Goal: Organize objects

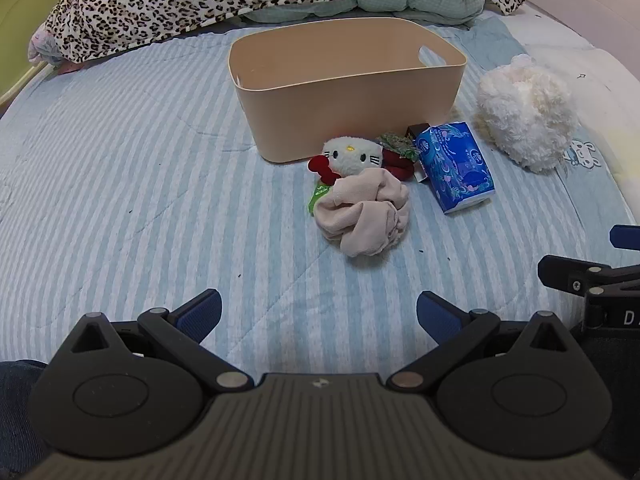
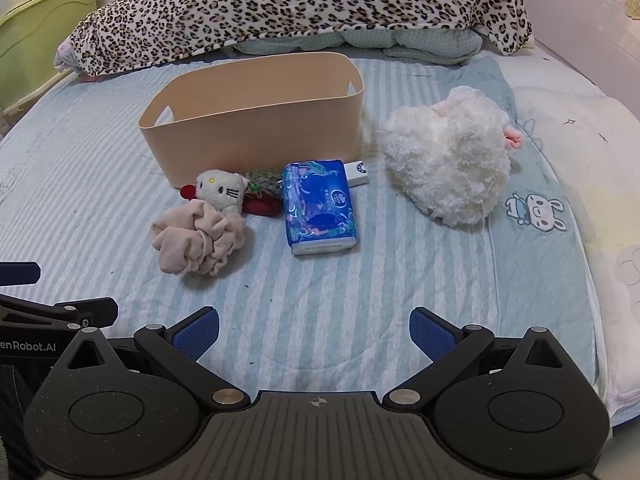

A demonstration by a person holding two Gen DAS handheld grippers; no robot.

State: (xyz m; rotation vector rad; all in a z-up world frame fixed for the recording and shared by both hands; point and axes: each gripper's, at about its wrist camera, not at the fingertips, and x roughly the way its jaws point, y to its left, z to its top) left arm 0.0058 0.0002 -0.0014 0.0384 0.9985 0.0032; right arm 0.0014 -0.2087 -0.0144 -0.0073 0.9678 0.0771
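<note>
Bare bed lay before both spread claws; the cloth, plush and tissues crowded the bin's near wall.

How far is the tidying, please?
Nothing looks done: the beige plastic bin shows no contents. Both tongs are open, holding nothing. The crumpled pink cloth, blue tissue pack and fluffy white plush remain on the bed.

My left gripper and right gripper: black linkages, silver pivot pins, blue textured pads, ribbed grey housing; white lettering "enRobot.AI".
</note>
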